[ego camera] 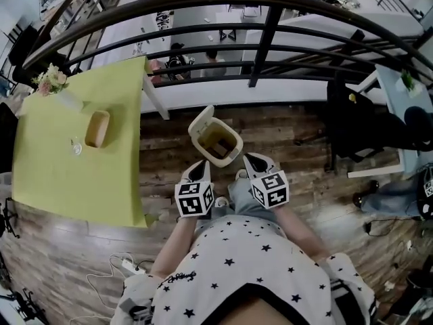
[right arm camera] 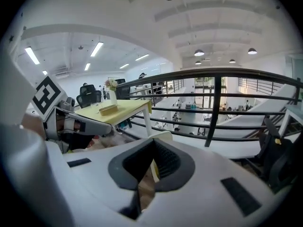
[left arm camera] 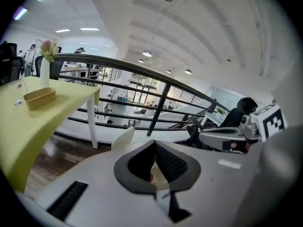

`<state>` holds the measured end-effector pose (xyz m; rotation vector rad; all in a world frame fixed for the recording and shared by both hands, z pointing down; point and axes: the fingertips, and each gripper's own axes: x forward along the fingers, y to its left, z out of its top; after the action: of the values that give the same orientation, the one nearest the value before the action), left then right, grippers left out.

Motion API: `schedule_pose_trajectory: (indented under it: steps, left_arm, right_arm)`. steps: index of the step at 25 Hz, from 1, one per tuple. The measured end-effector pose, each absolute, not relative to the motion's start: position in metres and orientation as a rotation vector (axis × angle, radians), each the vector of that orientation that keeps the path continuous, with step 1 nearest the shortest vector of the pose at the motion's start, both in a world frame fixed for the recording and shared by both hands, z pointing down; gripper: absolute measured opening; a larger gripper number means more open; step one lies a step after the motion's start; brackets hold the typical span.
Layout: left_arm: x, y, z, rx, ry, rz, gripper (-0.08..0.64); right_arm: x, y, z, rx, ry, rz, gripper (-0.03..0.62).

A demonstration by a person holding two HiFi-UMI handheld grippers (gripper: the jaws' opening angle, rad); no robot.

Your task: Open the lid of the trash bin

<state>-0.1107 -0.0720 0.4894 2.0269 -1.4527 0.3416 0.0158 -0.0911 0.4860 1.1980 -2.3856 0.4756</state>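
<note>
Both jaw pairs were together on nothing: the left gripper (ego camera: 201,166) and the right gripper (ego camera: 252,160) hung just short of the trash bin (ego camera: 218,143), which stood on the wooden floor (ego camera: 291,131) near its far edge. Its lid (ego camera: 200,122) already stood raised, so backing off without nudging it seemed wise. No writing was legible, only marker squares.

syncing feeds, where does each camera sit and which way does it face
Head view: on the person's head, steeply down at the trash bin; shirt, forearms, left gripper, right gripper show.
Left gripper view: on that gripper, facing the railing; own jaws, right gripper show.
Right gripper view: same, facing the railing; own jaws, left gripper show.
Shared by all: table, railing.
</note>
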Motion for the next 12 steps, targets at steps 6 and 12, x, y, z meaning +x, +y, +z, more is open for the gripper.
schedule_pose_trajectory:
  steps: [6, 12]
  left_arm:
    - [-0.107, -0.071, 0.48, 2.059, -1.44, 0.333, 0.011]
    - [-0.109, -0.074, 0.478, 2.062, -1.445, 0.324, 0.011]
  right_arm:
    - [0.025, -0.087, 0.473, 1.216, -2.399, 0.462, -0.006]
    - [0.025, -0.087, 0.471, 1.223, -2.39, 0.443, -0.006]
